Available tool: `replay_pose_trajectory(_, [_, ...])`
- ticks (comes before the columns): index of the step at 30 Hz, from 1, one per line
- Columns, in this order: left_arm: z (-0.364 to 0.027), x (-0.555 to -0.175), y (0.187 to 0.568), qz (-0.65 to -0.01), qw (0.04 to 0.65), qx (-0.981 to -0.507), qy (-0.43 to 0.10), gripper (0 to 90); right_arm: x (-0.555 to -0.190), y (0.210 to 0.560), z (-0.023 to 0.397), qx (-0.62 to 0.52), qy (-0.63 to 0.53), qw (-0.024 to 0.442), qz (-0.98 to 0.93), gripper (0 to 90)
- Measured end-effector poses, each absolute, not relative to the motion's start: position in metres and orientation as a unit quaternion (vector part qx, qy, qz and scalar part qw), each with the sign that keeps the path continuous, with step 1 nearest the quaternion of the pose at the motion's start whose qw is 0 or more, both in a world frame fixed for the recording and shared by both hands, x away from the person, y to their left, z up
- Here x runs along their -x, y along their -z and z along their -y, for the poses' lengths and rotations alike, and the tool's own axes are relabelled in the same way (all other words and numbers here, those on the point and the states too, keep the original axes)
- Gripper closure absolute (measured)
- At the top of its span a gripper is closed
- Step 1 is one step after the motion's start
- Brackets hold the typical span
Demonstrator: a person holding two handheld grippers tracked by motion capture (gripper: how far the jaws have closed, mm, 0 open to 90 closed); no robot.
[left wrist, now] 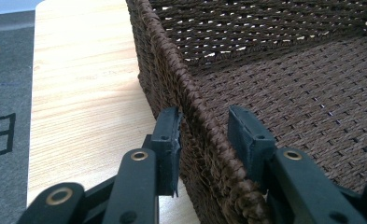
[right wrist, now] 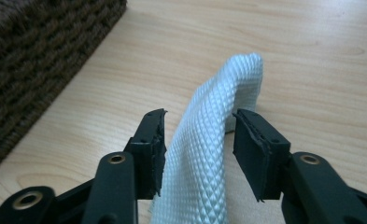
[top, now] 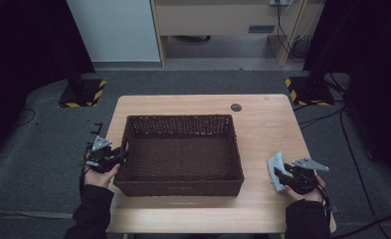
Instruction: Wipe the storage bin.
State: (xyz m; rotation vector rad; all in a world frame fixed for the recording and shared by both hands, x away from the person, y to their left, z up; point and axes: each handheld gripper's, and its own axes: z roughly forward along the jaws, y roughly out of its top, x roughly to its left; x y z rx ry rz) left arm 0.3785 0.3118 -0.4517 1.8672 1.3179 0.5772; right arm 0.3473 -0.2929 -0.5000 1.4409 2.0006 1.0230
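Between the right gripper's (right wrist: 199, 135) jaws a pale blue-white cloth (right wrist: 209, 154) with a diamond weave stands up from the table (right wrist: 284, 56), its top folded over. One pad lies against the cloth on one side; the other pad stands just clear of it, so the jaws are parted and not pressing. No earlier look to compare. From the high view the cloth (top: 276, 169) sits near the table's right edge, just beside the right gripper (top: 282, 177), well apart from the basket.

Brown woven basket (top: 180, 186), rectangular and holding nothing, takes the middle of the wooden table (top: 267, 124). Its left wall (left wrist: 195, 121) runs between the left gripper's (left wrist: 214, 140) jaws: the outer pad close against the weave, the inner pad off it with a gap showing. Jaws parted, straddling the rim, not clamped. Left gripper (top: 114, 158) at the basket's near left corner in the high view.
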Motion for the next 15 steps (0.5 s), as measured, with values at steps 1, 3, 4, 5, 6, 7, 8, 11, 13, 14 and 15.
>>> replay_pose_trajectory(1, [-0.312, -0.379, 0.452, -0.517, 0.383, -0.732, -0.226, 63.7, -0.348, 0.501, 0.293, -0.524, -0.371, 0.234, -0.73, 55.0])
replay_pose_trajectory(3, [-0.312, -0.379, 0.452, -0.517, 0.383, -0.732, -0.225, 63.8, -0.348, 0.503, 0.295, -0.523, -0.366, 0.229, -0.735, 57.2])
replay_pose_trajectory(4, [-0.313, -0.379, 0.452, -0.517, 0.385, -0.732, -0.222, 63.9, -0.349, 0.504, 0.295, -0.525, -0.363, 0.227, -0.736, 58.4])
replay_pose_trajectory(5, [-0.313, -0.379, 0.452, -0.516, 0.387, -0.732, -0.219, 64.3, -0.349, 0.505, 0.295, -0.526, -0.358, 0.223, -0.739, 59.8])
replay_pose_trajectory(6, [-0.314, -0.379, 0.452, -0.517, 0.39, -0.73, -0.217, 64.6, -0.349, 0.506, 0.295, -0.527, -0.354, 0.217, -0.742, 61.9])
replay_pose_trajectory(7, [-0.314, -0.379, 0.453, -0.517, 0.391, -0.73, -0.215, 64.6, -0.35, 0.508, 0.295, -0.526, -0.349, 0.216, -0.745, 64.0])
replay_pose_trajectory(8, [-0.314, -0.379, 0.453, -0.518, 0.393, -0.73, -0.213, 64.8, -0.351, 0.508, 0.294, -0.525, -0.343, 0.214, -0.749, 67.5])
replay_pose_trajectory(11, [-0.314, -0.379, 0.452, -0.516, 0.393, -0.731, -0.214, 65.5, -0.352, 0.509, 0.291, -0.522, -0.334, 0.206, -0.757, 78.0])
replay_pose_trajectory(13, [-0.313, -0.379, 0.452, -0.513, 0.39, -0.734, -0.217, 66.3, -0.352, 0.506, 0.288, -0.517, -0.331, 0.197, -0.764, 82.2])
replay_pose_trajectory(14, [-0.313, -0.379, 0.452, -0.512, 0.391, -0.733, -0.217, 66.8, -0.353, 0.505, 0.287, -0.511, -0.329, 0.2, -0.769, 82.6])
replay_pose_trajectory(15, [-0.313, -0.379, 0.452, -0.512, 0.392, -0.733, -0.217, 67.1, -0.353, 0.504, 0.284, -0.508, -0.33, 0.197, -0.771, 82.9])
